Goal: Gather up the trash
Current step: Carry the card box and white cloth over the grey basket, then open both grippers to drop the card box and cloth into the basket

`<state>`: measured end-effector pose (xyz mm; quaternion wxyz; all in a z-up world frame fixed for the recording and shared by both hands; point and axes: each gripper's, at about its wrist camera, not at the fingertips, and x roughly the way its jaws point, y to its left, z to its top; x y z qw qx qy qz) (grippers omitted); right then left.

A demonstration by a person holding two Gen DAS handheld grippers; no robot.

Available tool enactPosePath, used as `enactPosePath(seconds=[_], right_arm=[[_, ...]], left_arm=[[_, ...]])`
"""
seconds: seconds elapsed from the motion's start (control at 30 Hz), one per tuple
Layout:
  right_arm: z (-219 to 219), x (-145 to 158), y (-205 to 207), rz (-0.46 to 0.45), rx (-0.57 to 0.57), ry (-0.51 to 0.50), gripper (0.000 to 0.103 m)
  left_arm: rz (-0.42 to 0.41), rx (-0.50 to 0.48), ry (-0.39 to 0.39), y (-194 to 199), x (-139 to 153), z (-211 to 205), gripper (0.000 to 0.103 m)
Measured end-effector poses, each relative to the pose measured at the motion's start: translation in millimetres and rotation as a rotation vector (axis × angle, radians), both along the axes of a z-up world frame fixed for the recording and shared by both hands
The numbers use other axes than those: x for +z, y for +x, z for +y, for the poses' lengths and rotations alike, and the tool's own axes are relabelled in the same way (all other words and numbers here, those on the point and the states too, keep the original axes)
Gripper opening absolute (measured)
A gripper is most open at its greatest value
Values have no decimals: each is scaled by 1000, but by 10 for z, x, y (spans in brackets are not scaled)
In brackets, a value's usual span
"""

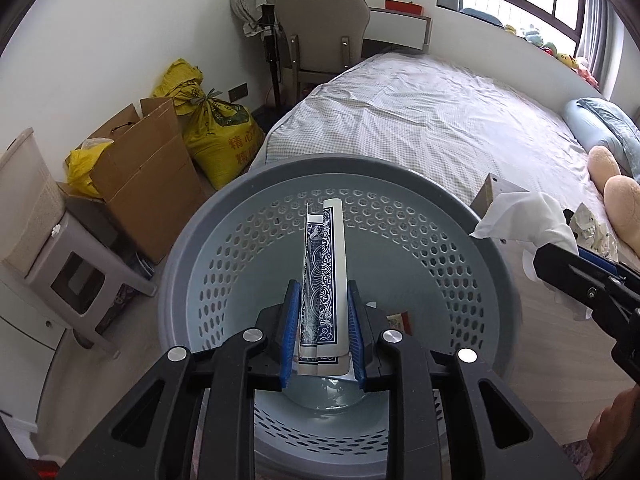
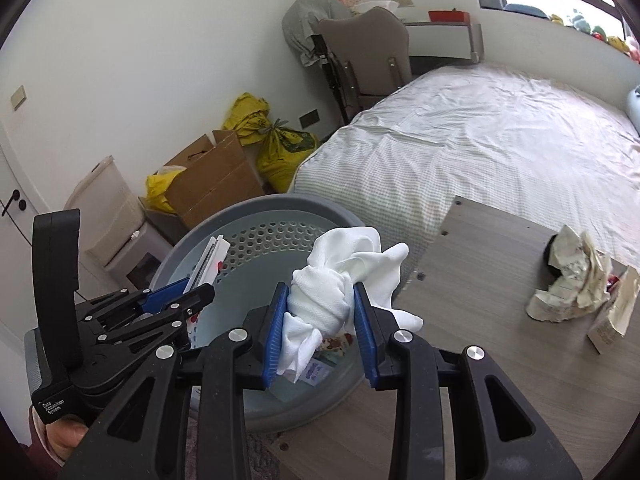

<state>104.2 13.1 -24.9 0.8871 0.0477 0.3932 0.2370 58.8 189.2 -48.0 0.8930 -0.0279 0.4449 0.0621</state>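
Observation:
My left gripper (image 1: 323,320) is shut on a blue-patterned playing-card box (image 1: 322,272), held upright over the round grey perforated basket (image 1: 400,240). My right gripper (image 2: 320,320) is shut on a crumpled white cloth wipe (image 2: 332,296), hanging above the basket's right rim (image 2: 256,204). In the left wrist view the right gripper (image 1: 560,256) enters from the right with the white wipe (image 1: 520,216). In the right wrist view the left gripper (image 2: 188,296) shows at the left with the card box (image 2: 210,260). Some small wrappers (image 2: 320,368) lie at the basket's bottom.
A wooden board (image 2: 500,320) beside the basket carries crumpled paper (image 2: 572,280) and a small carton (image 2: 612,312). Behind are the bed (image 1: 420,120), a cardboard box (image 1: 148,176), yellow sacks (image 1: 216,128), a plastic stool (image 1: 76,280) and a chair (image 1: 320,28).

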Motion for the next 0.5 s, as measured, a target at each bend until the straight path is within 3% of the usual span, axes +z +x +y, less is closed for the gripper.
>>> enactPosePath(seconds=[0.4,0.5], right_arm=[[271,-196,47,46,53,-22,35],[271,-204,35,46,53,-29,39]], left_arm=[[19,9,-29,66,-85,166,24],[21,14,-31,56,-80,157,36]])
